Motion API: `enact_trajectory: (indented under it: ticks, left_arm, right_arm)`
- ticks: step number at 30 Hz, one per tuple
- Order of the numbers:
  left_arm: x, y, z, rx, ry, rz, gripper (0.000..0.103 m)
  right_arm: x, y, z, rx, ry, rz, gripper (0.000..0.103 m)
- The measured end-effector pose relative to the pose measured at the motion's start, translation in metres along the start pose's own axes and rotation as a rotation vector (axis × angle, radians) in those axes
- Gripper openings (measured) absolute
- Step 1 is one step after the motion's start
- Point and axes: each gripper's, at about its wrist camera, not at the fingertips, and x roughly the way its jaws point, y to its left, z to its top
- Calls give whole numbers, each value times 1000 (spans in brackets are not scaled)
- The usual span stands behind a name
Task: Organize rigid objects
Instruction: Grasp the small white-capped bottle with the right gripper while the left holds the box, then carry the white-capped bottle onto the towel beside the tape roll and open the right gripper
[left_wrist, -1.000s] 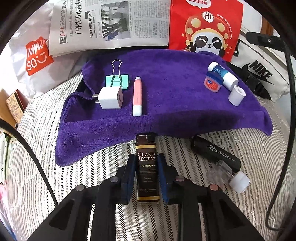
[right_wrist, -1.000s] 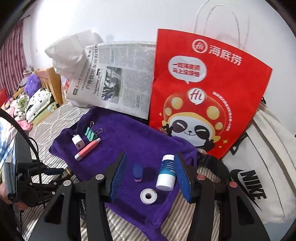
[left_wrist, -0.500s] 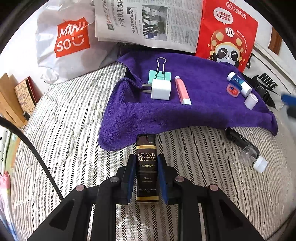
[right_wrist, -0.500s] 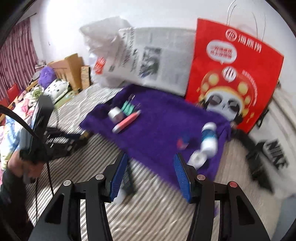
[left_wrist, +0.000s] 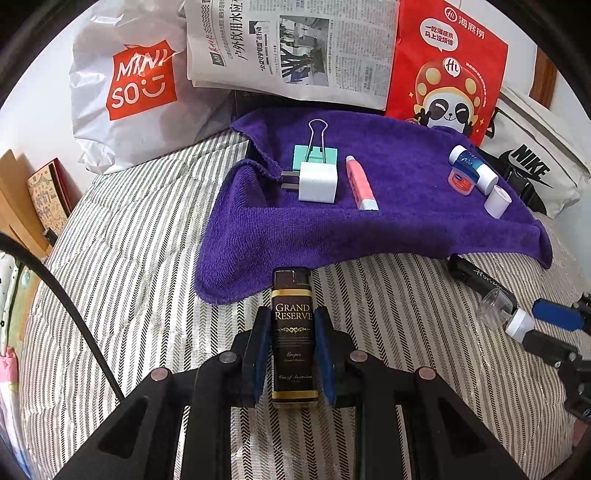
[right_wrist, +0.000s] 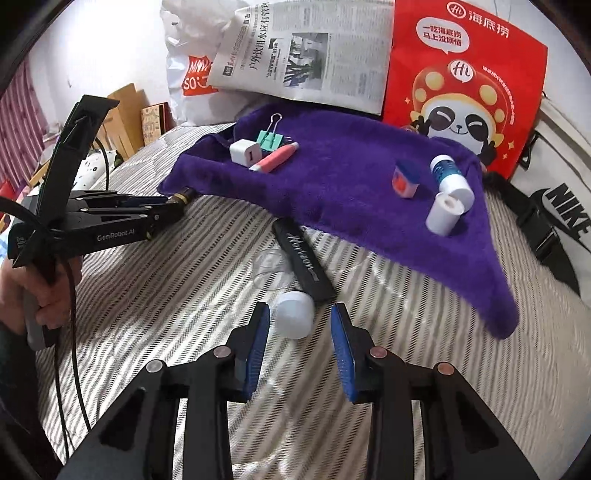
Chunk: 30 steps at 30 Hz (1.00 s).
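Lowered right gripper (right_wrist: 299, 343) now closes around white-capped bottle (right_wrist: 293, 317) on bed.

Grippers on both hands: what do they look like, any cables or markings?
Both are matte black plastic frames with triangular cut-outs, round metal pivot pins and blue ribbed finger pads. The left gripper carries white "GenRobot.AI" lettering and a pistol-style handle, with a black cable trailing from it. No sleeve is visible.
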Motion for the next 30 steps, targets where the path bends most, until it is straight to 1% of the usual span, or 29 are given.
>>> enact_trajectory:
  ticks: [4,6,7,8,12,18,22,27,30]
  left_arm:
    - [0,-1,0,5,-1,4,23]
    - [0,-1,0,5,-1,4,23]
    - [0,-1,0,5,-1,3,23]
    - [0,-1,0,6,-2,4,23]
    - [-2,-4,-1,17,0,10,23]
    - [-5,-3,-3,28,10,-5,23]
    - [-4,-1,-3,23,9,-23,23]
    - [-6,1,-4,13,33,-36,22]
    - [-7,-1,-7,16,28,-32,23]
  right_arm:
    - [15,8,-2,-16,29,-43,34]
    - [20,10,-3,-18,31,-57,33]
    - [20,11,-4,-16,19,-56,30]
    - [20,10,-5,-13,6,-60,23]
    - [16,4,-8,12,3,-53,23]
    - [-5,-14,-22,52,4,-71,23]
    - [-10,-24,-31,88,8,-82,23]
    - [-15,-27,-37,118,-3,-61,23]
    - [-17,-28,-39,116,-9,-51,23]
